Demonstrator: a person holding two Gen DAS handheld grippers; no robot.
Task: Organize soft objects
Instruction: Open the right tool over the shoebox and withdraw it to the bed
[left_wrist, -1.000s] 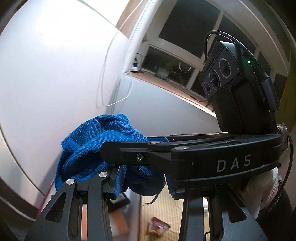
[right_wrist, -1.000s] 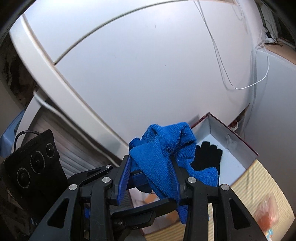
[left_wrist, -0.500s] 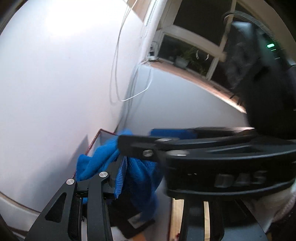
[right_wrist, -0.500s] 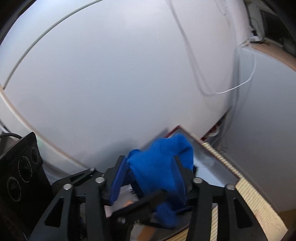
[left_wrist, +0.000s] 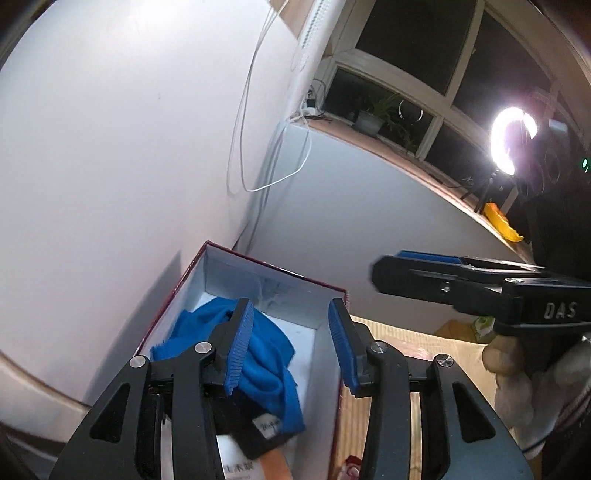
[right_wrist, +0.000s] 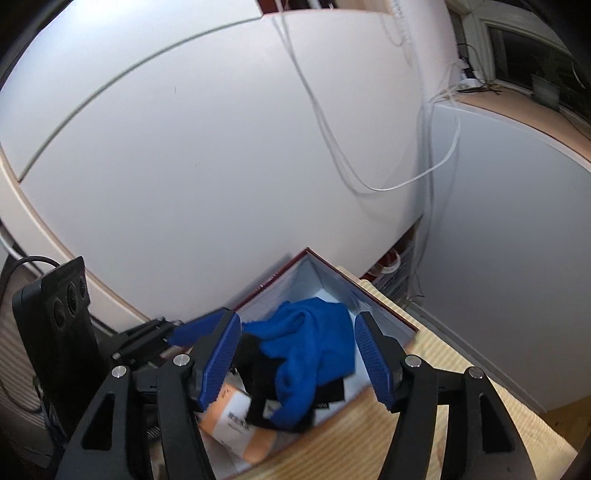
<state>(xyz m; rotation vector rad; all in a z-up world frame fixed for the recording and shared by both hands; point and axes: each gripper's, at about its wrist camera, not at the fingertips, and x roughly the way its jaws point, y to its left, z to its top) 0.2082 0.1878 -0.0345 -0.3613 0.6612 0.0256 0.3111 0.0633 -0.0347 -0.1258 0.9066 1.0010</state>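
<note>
Blue-padded jaws of my right gripper (right_wrist: 297, 360) have just been opening and stand apart, empty; my left gripper (left_wrist: 291, 347) has parted too. Beyond them the rumpled blue towel (right_wrist: 314, 347) lies loose in the red-edged box (left_wrist: 325, 306), over a black glove (right_wrist: 258, 363).

The blue cloth (right_wrist: 310, 343) is now lying in the box (right_wrist: 384, 310), no longer clamped; both grippers' jaws have just been opening, empty.
</note>
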